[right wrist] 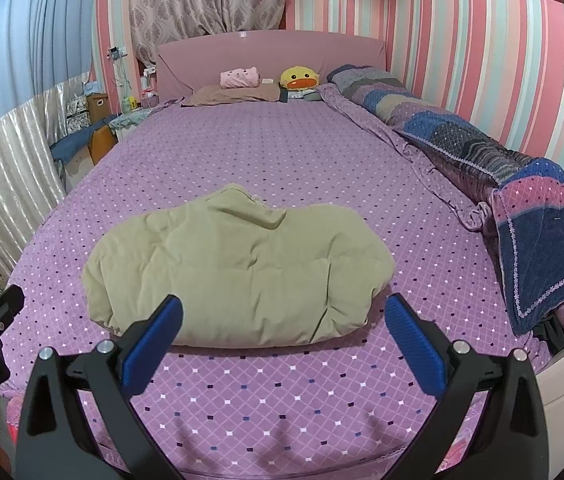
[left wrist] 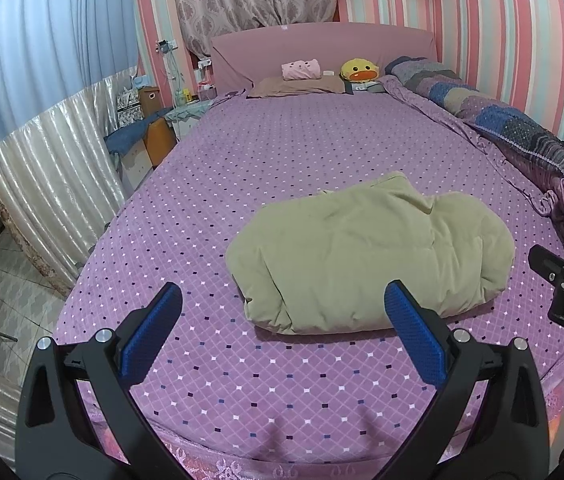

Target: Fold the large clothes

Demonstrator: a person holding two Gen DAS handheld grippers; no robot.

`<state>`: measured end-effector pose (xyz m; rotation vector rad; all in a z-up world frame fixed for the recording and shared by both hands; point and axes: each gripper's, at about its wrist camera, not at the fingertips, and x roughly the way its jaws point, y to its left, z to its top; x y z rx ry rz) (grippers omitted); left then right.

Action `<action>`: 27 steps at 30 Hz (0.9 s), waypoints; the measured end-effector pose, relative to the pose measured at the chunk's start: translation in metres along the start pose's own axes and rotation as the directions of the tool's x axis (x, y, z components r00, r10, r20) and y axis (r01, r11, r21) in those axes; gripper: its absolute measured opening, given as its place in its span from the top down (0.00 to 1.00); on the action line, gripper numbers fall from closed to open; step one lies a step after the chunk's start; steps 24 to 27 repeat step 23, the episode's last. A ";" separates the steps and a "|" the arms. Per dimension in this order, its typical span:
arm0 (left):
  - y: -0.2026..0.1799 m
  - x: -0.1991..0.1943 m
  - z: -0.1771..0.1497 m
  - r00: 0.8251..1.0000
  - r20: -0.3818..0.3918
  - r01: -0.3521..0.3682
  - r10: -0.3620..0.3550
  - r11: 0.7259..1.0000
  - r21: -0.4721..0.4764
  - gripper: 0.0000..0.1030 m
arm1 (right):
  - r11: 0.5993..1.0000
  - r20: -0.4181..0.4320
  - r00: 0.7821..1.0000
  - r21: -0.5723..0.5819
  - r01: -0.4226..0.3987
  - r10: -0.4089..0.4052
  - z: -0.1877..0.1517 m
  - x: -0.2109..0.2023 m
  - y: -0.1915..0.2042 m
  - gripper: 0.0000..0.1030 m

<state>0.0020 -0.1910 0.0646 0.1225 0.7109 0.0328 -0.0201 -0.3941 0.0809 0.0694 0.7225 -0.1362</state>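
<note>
Grippers left and right gape wide, empty, above folded khaki garment

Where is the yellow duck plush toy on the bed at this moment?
In both views the yellow duck plush toy sits at the far end of the bed, against the pink headboard, between the small pink cushion and the rolled patchwork quilt.
</note>
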 end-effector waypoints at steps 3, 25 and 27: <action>0.000 0.000 -0.001 1.000 -0.001 -0.001 0.001 1.000 -0.002 0.03 | 1.000 0.000 1.000 0.000 0.001 -0.001 0.000 0.000 0.000 0.02; 0.000 0.001 -0.002 1.000 -0.015 -0.018 0.018 1.000 0.004 0.03 | 1.000 -0.003 1.000 -0.003 0.002 -0.002 -0.002 0.002 0.002 0.02; 0.000 0.001 -0.002 1.000 -0.015 -0.018 0.018 1.000 0.004 0.03 | 1.000 -0.003 1.000 -0.003 0.002 -0.002 -0.002 0.002 0.002 0.02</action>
